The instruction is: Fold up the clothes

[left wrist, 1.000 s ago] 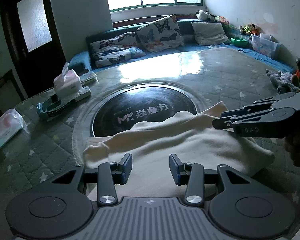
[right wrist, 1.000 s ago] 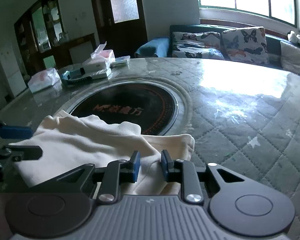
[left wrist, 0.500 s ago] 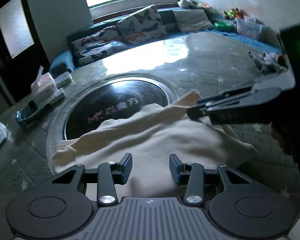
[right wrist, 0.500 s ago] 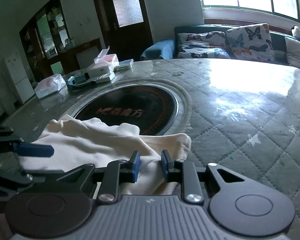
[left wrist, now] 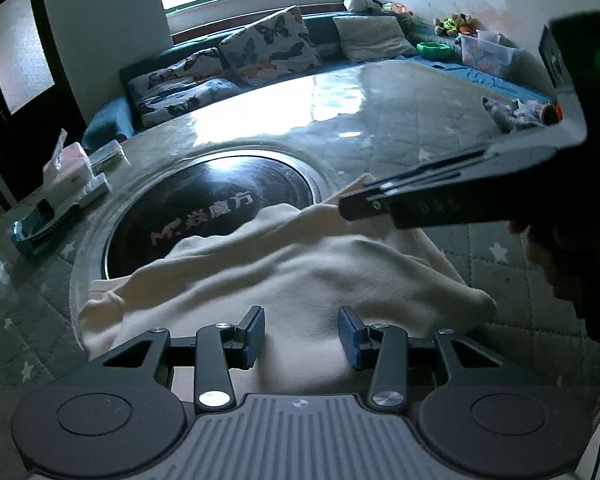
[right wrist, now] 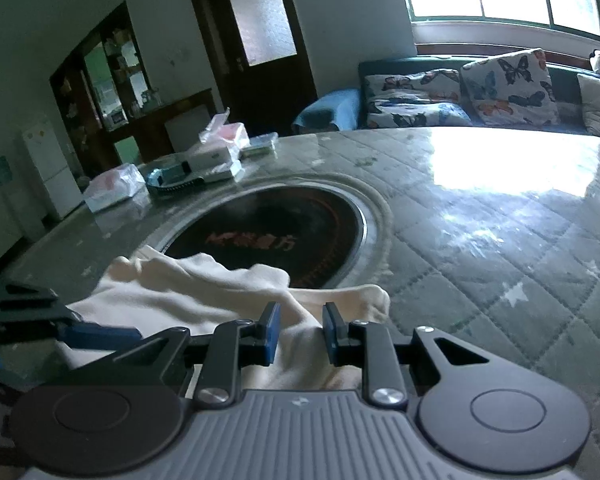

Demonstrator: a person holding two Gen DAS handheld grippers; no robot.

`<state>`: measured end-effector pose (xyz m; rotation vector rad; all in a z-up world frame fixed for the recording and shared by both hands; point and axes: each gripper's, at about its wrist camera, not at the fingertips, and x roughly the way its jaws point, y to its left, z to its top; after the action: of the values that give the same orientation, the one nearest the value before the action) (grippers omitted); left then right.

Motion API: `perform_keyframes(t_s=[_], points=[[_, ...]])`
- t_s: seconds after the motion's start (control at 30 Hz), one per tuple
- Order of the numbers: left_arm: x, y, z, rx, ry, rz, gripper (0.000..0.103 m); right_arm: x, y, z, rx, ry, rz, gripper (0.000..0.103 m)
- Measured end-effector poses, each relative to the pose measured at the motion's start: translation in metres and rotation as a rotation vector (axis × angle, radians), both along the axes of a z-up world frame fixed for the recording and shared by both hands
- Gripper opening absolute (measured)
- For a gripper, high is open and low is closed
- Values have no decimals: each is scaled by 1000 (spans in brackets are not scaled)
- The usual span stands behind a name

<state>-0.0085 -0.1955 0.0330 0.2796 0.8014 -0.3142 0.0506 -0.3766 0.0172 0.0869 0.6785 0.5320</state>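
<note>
A cream garment (left wrist: 300,272) lies bunched on the round quilted table (left wrist: 400,120), partly over the dark round hob (left wrist: 204,216) in its middle. My left gripper (left wrist: 302,336) is open, low over the garment's near edge, with cloth showing between its jaws. My right gripper (right wrist: 298,334) is open with a narrow gap, over the garment's right end (right wrist: 352,300). In the left wrist view the right gripper (left wrist: 364,204) comes in from the right, its tips above the garment's far edge. The left gripper's blue-padded finger (right wrist: 96,336) shows at the left of the right wrist view.
A tissue box (left wrist: 70,168), a blue tray (left wrist: 40,224) and a plastic packet (right wrist: 114,188) sit at the table's left side. A grey soft toy (left wrist: 512,112) lies at the far right. A sofa with butterfly cushions (left wrist: 268,48) stands behind, under the window.
The right gripper has swung in over the garment's far edge and its jaws have widened slightly. The left gripper has stayed open over the near edge while its view shifted.
</note>
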Motion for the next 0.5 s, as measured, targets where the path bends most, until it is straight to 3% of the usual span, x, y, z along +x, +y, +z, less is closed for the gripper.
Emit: perform_keyframes(t_s=[0.5], points=[[-4,21,18,-60,-17,12,44,5,15,-10,-8,44,58,23]])
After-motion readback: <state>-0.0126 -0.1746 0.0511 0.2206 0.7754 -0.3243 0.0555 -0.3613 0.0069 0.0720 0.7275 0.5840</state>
